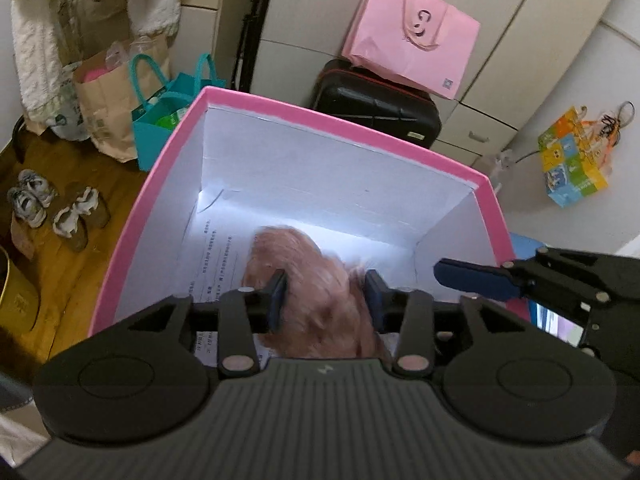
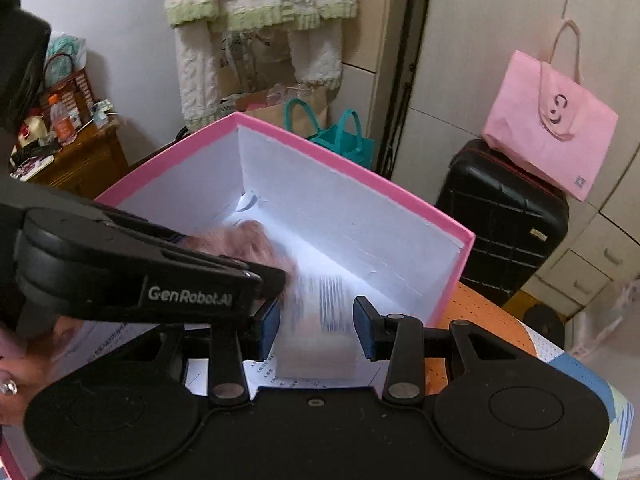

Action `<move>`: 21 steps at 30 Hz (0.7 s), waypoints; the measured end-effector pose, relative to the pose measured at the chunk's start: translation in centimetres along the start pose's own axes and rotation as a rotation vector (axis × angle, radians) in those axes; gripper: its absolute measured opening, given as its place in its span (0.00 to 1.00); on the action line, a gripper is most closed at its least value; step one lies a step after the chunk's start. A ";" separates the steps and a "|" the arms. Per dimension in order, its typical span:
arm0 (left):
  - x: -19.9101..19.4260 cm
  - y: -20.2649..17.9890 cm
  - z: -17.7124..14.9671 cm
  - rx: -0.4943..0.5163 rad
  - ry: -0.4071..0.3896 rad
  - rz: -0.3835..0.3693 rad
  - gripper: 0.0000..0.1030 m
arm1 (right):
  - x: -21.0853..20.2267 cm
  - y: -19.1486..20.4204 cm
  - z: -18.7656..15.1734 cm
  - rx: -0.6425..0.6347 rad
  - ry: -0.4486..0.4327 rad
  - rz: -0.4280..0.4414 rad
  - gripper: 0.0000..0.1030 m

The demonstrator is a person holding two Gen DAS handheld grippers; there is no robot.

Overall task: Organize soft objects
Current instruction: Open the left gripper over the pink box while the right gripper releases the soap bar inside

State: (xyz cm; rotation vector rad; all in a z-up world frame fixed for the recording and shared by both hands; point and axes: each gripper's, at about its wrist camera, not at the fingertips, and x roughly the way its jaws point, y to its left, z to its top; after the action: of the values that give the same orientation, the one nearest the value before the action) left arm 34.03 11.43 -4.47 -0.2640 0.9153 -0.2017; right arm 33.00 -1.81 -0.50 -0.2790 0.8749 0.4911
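A pink box (image 1: 344,130) with white inner walls stands open; it also shows in the right wrist view (image 2: 352,168). My left gripper (image 1: 326,296) is over the box with a fluffy pink soft object (image 1: 304,276) between its jaws, which stand apart, touching its sides. The fluffy object (image 2: 248,240) shows blurred in the right wrist view. My right gripper (image 2: 316,326) is open over the box, with a blurred pale striped soft item (image 2: 320,340) between its jaws, not squeezed. Printed paper (image 1: 208,260) lines the box bottom.
A black suitcase (image 1: 376,104) with a pink paper bag (image 1: 416,36) on it stands behind the box. Teal bags (image 1: 160,120), a brown paper bag (image 1: 108,100) and shoes (image 1: 52,208) sit on the wooden floor at left. White cabinets (image 2: 500,40) are behind.
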 end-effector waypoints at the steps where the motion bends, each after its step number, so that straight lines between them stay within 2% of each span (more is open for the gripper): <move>1: -0.2 -0.1 0.0 0.006 -0.004 -0.002 0.45 | -0.4 -0.2 -0.1 0.002 -0.009 0.009 0.44; 4: -1.5 -0.2 -0.3 0.042 -0.036 -0.026 0.51 | -2.2 -0.7 -0.7 0.026 -0.050 0.048 0.44; 9: -4.8 -1.0 -1.2 0.109 -0.053 -0.073 0.54 | -5.8 -1.3 -2.1 0.054 -0.091 0.107 0.45; 14: -8.4 -2.6 -2.7 0.208 -0.108 -0.056 0.58 | -8.7 -1.6 -3.8 0.089 -0.108 0.146 0.45; 17: -10.2 -4.0 -3.6 0.261 -0.130 -0.046 0.60 | -10.3 -1.0 -4.5 0.078 -0.093 0.103 0.46; 21: -12.8 -5.3 -4.7 0.276 -0.133 -0.107 0.63 | -12.7 -0.1 -5.2 0.038 -0.089 0.067 0.47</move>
State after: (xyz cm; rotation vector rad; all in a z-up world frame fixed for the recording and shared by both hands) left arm 22.32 9.37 4.07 -0.0689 0.7325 -0.4009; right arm 22.75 -7.82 6.31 -0.1916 0.8080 0.5448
